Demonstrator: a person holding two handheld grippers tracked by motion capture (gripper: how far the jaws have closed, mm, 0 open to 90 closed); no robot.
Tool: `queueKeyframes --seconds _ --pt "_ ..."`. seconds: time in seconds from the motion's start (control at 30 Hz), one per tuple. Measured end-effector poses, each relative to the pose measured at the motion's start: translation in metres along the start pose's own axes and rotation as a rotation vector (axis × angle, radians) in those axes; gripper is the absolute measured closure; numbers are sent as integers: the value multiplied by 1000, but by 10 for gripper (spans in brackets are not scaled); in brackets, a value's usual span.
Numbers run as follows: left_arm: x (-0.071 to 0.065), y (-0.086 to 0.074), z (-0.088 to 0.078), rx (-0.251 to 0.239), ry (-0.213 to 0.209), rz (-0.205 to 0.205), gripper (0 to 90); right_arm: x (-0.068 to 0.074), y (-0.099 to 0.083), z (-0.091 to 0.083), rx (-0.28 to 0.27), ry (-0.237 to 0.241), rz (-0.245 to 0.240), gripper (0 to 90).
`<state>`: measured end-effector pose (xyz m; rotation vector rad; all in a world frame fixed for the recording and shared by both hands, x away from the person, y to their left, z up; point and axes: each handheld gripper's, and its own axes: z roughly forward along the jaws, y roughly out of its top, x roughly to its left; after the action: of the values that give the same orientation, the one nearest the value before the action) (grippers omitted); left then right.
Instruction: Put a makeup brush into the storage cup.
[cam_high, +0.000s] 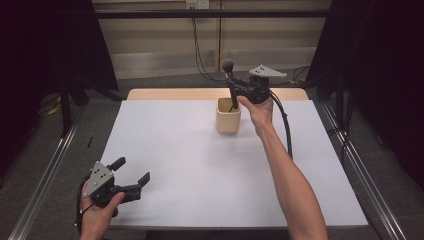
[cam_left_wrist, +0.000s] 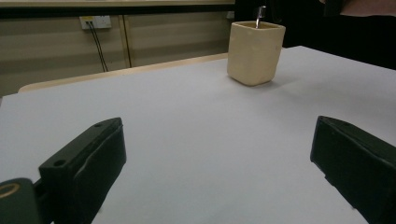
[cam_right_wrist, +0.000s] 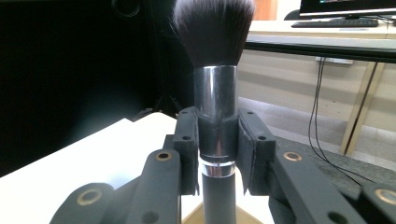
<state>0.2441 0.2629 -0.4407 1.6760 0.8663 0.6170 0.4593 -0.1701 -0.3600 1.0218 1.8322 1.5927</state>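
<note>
The brush is clamped upright at its metal collar by the right gripper, its handle lowered into the cup; the left gripper is held wide open and empty over the desk.

I see a table with a white top and a pale wooden strip along its far edge. A cream, square-sided cup stands upright on the white surface, near the far edge and slightly right of the middle. As far as I can tell, nothing else rests directly on the top
</note>
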Motion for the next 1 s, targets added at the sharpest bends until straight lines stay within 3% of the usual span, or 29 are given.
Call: queueKeyframes --seconds 0.23,1.0 --pt "1 0 0 1 0 2 35 4 -8 7 22 -1 6 721" --pt "0 0 0 4 1 11 35 -7 -37 9 73 -10 26 721"
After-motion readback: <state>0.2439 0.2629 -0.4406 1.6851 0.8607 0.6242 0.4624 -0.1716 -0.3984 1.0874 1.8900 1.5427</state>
